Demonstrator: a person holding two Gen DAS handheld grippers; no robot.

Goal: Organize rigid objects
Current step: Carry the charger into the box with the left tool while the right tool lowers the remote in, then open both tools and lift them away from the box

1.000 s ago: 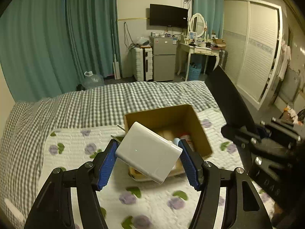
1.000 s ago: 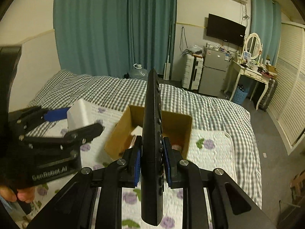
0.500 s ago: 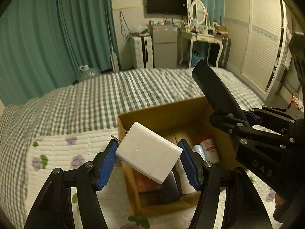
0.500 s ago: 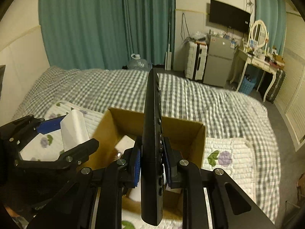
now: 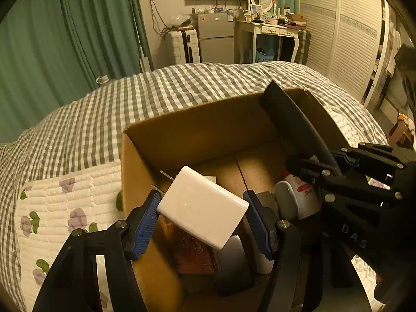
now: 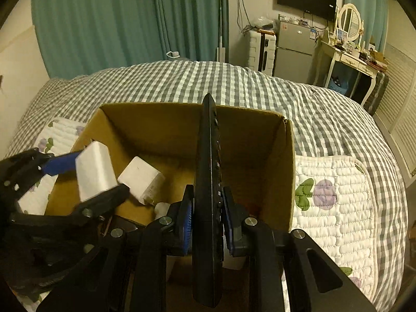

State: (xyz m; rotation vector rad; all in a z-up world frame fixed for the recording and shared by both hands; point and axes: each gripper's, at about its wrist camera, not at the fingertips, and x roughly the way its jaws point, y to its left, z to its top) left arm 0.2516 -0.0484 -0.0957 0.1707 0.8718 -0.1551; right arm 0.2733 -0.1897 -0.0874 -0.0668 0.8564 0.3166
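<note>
Left wrist view: both claws loaded over the box

Left claw (image 5: 201,214) clamps a white block (image 5: 202,210) above the cardboard box (image 5: 197,130); right claw (image 6: 206,214) grips a black remote (image 6: 208,182) edge-up, long axis pointing into the box.

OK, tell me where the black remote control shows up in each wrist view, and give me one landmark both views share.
Left wrist view: the black remote control slants at right of centre, over the box's right side, clamped in the right gripper.
Right wrist view: it stands edge-on down the centre, between the blue pads.
Shared landmark: the cardboard box on the checked bed.
</note>
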